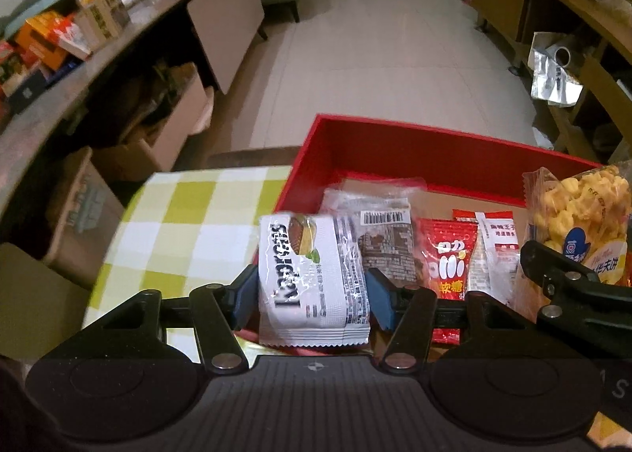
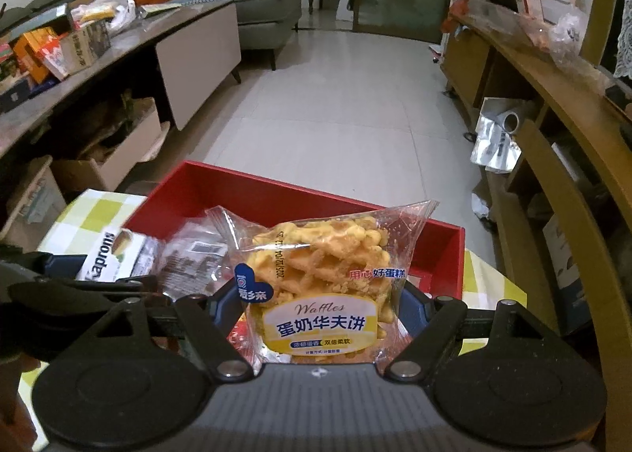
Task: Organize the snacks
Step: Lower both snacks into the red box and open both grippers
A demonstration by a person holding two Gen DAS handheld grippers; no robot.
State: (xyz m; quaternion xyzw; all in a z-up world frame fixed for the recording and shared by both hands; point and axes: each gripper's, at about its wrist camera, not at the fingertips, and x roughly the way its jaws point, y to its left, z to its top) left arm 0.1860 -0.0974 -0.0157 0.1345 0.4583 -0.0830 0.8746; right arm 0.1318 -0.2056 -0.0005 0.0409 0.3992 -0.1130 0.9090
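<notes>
On the left, the checked table (image 1: 177, 215) lay bare beside the red box (image 1: 395, 144). The left tongs (image 1: 312, 294) gripped a white wafer packet (image 1: 312, 274) across its width, both pads pressed to its sides, holding it above the near edge of the box. Inside the box lay a dark brownie packet (image 1: 385, 242), then two small red candy packets (image 1: 450, 254). Furthest right, the right tongs (image 2: 320, 310) gripped a clear waffle packet (image 2: 328, 274) by its lower half, also over the box.

Both packets looked light and soft, with slick film that might slip or crumple. The waffle seemed crushable, so a gentle hold across the filled middle would probably suit it better than the sealed ends. The wafer packet looked flatter and somewhat stiffer, and likely to snap under hard pinching.
</notes>
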